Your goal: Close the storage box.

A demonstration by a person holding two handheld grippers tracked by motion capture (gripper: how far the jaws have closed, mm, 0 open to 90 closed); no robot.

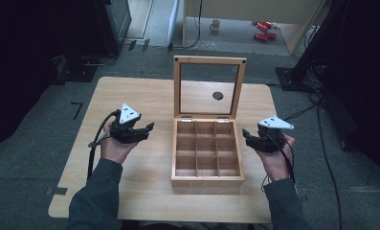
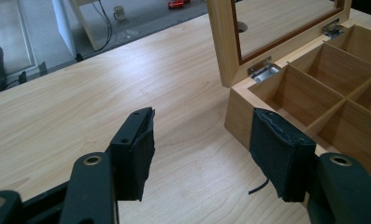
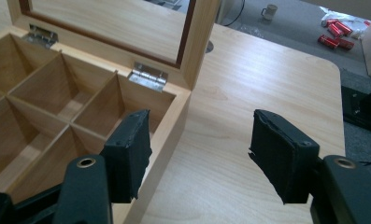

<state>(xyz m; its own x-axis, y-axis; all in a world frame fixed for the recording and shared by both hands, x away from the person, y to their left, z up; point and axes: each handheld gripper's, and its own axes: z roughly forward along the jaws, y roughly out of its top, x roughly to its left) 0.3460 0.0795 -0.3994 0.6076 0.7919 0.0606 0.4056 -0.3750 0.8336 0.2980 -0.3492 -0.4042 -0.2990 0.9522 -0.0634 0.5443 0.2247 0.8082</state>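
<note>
Wooden compartment box (image 1: 207, 152), pale, nine cells in a three-by-three grid, all cells vacant; set on the worktop (image 1: 144, 191) a little right of its middle, nearer the person's edge than the far one.

Left claw (image 1: 146, 130): held above the worktop to the left of the box, jaws pointing rightward toward its left wall. Jaws stand apart with nothing between them. In the left gripper view the box's near corner lies just beyond the right-hand pad (image 2: 276, 154), the other pad over bare worktop.

Box, centre item: roughly square in plan, so no marked long axis; walls run parallel to the worktop's edges. Hinged lid (image 1: 209, 86), a wooden frame around a clear pane, stands upright on two metal hinges (image 3: 148, 76) along the far wall. Through the pane a dark round hole (image 1: 217, 95) in the worktop is visible.

Right claw (image 1: 247, 136): held to the right of the box, jaws pointing leftward at its right wall. Jaws apart, holding nothing. In the right gripper view one pad (image 3: 127, 154) sits over the box's right wall, the other over bare worktop.

Relation governing the next move, by judgement: the box lies between the two claws, both near it, the right slightly the nearer; the lid's free top edge lies beyond and above both.
</note>
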